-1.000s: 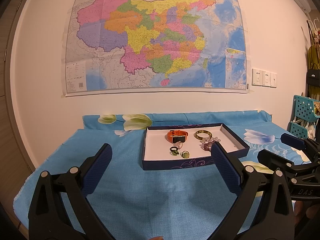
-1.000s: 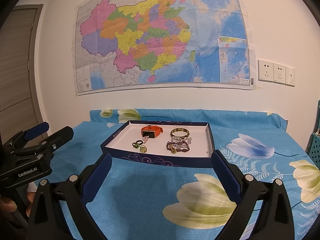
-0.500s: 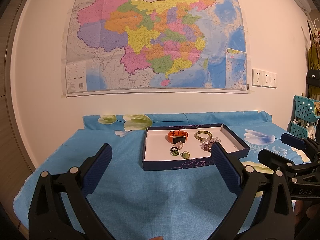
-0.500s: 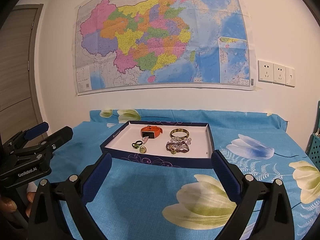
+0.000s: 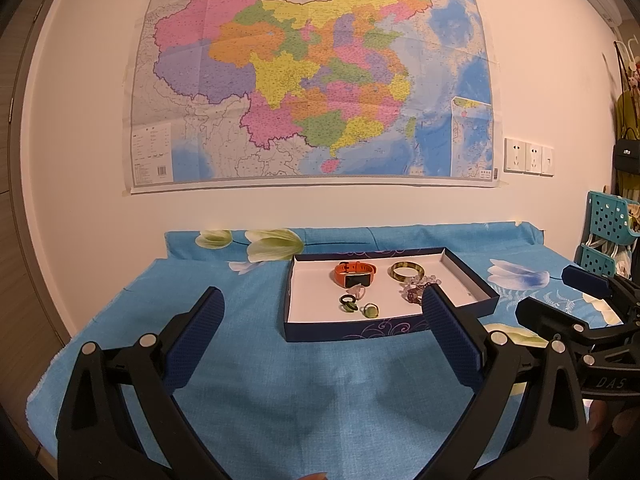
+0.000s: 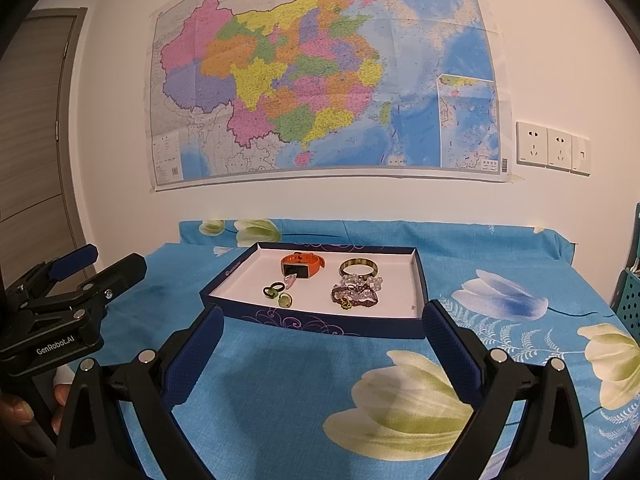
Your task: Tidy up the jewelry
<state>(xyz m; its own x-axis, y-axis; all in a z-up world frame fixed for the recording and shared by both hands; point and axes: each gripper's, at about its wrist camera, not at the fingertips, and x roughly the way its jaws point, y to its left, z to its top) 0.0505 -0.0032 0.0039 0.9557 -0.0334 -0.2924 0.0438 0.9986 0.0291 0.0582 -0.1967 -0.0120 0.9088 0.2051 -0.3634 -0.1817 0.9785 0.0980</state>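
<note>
A shallow dark blue tray (image 5: 352, 329) (image 6: 312, 322) with a white floor lies on the blue flowered cloth. In it lie an orange watch band (image 5: 355, 273) (image 6: 301, 265), a gold-green bangle (image 5: 406, 271) (image 6: 358, 268), beaded bracelets (image 5: 416, 287) (image 6: 355, 293), green rings (image 5: 349, 304) (image 6: 274, 291) and a green stone ring (image 5: 371, 311) (image 6: 285, 300). My left gripper (image 5: 320, 312) is open, short of the tray's front wall, empty. My right gripper (image 6: 322, 322) is open too, also in front of the tray, empty. Each gripper shows in the other's view: the right (image 5: 576, 296) and the left (image 6: 96, 266).
A large map (image 5: 312, 80) hangs on the white wall behind the table. Wall sockets (image 6: 552, 148) sit to its right. A teal plastic basket rack (image 5: 608, 236) stands past the table's right end. A door (image 6: 32, 120) is at the left. Bare cloth (image 6: 280, 380) stretches before the tray.
</note>
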